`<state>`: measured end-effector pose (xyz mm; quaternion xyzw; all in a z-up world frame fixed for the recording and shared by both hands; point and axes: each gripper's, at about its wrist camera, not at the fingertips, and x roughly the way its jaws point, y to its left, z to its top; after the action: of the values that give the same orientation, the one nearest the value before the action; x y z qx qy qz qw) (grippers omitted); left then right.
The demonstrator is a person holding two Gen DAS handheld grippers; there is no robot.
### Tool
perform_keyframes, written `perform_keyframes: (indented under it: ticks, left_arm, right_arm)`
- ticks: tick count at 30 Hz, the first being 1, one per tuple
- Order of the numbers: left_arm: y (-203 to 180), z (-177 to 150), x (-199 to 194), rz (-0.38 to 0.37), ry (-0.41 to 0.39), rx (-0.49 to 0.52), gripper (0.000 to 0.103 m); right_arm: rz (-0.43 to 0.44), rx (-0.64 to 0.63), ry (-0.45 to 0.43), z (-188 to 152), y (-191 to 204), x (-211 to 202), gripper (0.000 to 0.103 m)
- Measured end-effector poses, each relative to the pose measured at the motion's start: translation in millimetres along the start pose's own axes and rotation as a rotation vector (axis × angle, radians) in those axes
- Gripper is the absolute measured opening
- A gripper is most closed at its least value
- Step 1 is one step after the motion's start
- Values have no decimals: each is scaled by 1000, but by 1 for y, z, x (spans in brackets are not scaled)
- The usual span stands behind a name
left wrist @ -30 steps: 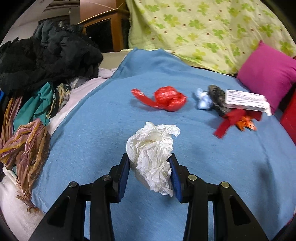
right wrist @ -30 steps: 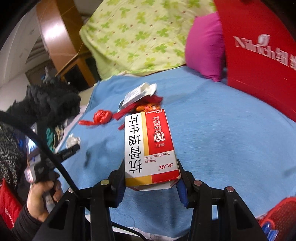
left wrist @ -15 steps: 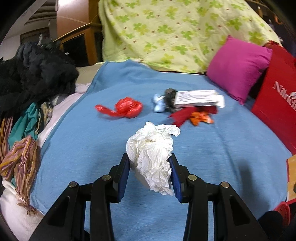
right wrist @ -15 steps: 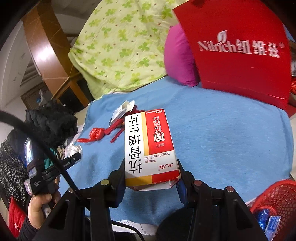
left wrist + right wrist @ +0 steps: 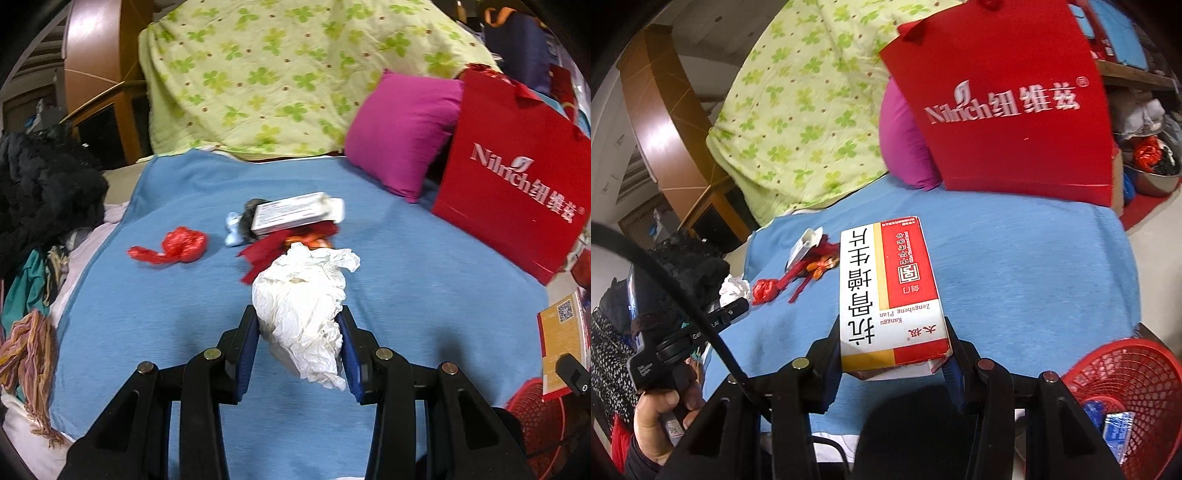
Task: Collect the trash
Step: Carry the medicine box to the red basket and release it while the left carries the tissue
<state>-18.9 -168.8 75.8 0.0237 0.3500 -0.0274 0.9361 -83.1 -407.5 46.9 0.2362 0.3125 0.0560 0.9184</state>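
My left gripper (image 5: 299,343) is shut on a crumpled white paper wad (image 5: 303,306), held above the blue blanket (image 5: 147,332). My right gripper (image 5: 890,354) is shut on a red, white and yellow medicine box (image 5: 886,295), also lifted above the bed. A red mesh trash basket (image 5: 1126,387) stands at the lower right of the right wrist view, with blue wrappers inside; its rim shows in the left wrist view (image 5: 532,417). On the blanket lie a red plastic bag (image 5: 173,245), a white carton (image 5: 295,214), red scraps (image 5: 266,251) and a small blue-white wad (image 5: 232,229).
A red paper gift bag (image 5: 517,184) and a magenta pillow (image 5: 399,136) stand at the bed's right rear. A green clover quilt (image 5: 295,74) is piled at the back. Dark clothes and scarves (image 5: 40,192) lie along the left edge.
Both grippers have swung right, each keeping its load. The red gift bag and the red basket have come into view. The trash pile on the blanket has shifted left in both views.
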Motion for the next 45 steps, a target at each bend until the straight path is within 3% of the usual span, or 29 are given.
perform_keyframes:
  ticks: [18, 27, 45]
  left_arm:
    - [-111, -11, -35, -224, 11, 174, 43]
    - [-180, -27, -53, -338, 41, 282, 43]
    - [-224, -48, -56, -394, 98, 361, 43]
  right_arm:
    - [-230, 146, -81, -23, -98, -83, 49]
    - [-307, 177, -110, -34, -125, -114, 49]
    - [-424, 206, -96, -55, -160, -133, 49]
